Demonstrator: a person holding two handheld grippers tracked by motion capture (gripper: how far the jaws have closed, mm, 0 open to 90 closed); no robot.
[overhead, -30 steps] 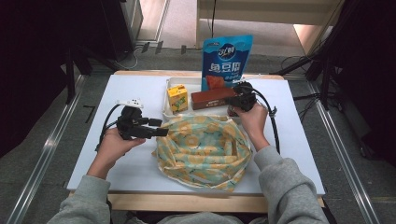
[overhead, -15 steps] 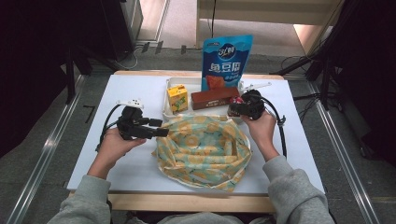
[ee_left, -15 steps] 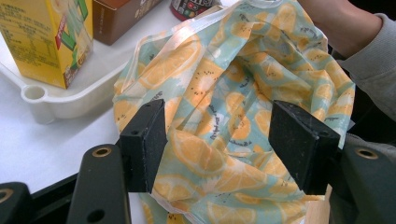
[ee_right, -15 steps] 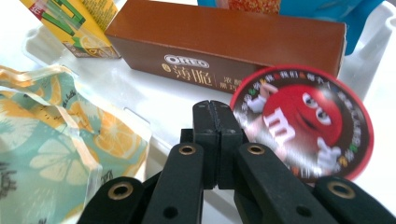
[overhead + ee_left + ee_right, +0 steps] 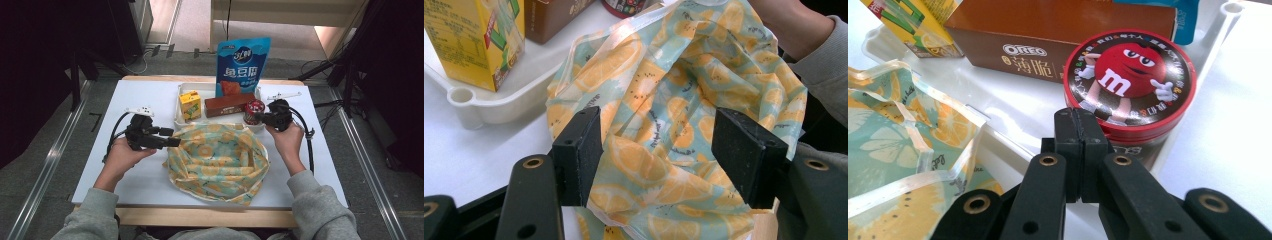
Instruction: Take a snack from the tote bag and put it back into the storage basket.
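Now | right gripper (image 5: pixel 1079 117) pressed together, hiding candy tin (image 5: pixel 1130 82) front | left gripper (image 5: pixel 669 150) spread over bag (image 5: pixel 664 100)

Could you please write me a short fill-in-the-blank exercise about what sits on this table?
1. The round red tin in the white tray lies right in front of the ____ gripper.
2. The fingers of the left gripper stand ____ around the edge of the bag.
3. The bag is printed with slices of ____.
4. The yellow juice carton stands beside the ____ biscuit box.

Missing words: right; open; orange; brown
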